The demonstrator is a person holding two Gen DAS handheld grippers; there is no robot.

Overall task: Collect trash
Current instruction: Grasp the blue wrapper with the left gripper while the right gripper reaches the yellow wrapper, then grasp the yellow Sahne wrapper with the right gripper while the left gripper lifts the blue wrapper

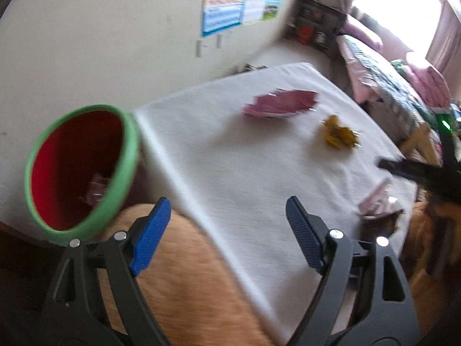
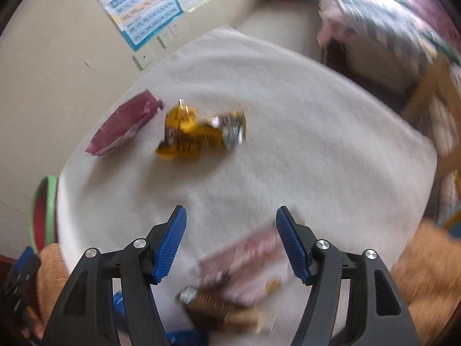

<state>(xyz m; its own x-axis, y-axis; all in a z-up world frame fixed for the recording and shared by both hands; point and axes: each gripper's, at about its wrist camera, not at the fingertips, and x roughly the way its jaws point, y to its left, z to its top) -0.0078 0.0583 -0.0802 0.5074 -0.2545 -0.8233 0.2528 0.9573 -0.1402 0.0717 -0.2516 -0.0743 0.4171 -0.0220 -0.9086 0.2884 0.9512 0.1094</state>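
Observation:
A white-clothed table [image 1: 230, 150] carries trash: a maroon wrapper [image 1: 281, 103] [image 2: 124, 124], a crumpled yellow wrapper [image 1: 340, 134] [image 2: 198, 132], a pink-white wrapper [image 2: 247, 262] [image 1: 374, 199] and a brown wrapper [image 2: 222, 307]. A red bin with a green rim [image 1: 80, 170] [image 2: 43, 210] stands at the table's left edge, with a wrapper inside. My left gripper [image 1: 227, 225] is open and empty above the table's near left edge, beside the bin. My right gripper [image 2: 230, 230] is open and empty, just above the pink-white wrapper. It also shows in the left wrist view [image 1: 403, 170].
An orange-brown furry surface [image 1: 184, 282] lies below the table's near edge. A wall with posters [image 2: 138, 5] is behind the table. A bed with bedding [image 1: 389, 72] and a shelf [image 1: 314, 20] stand at the right.

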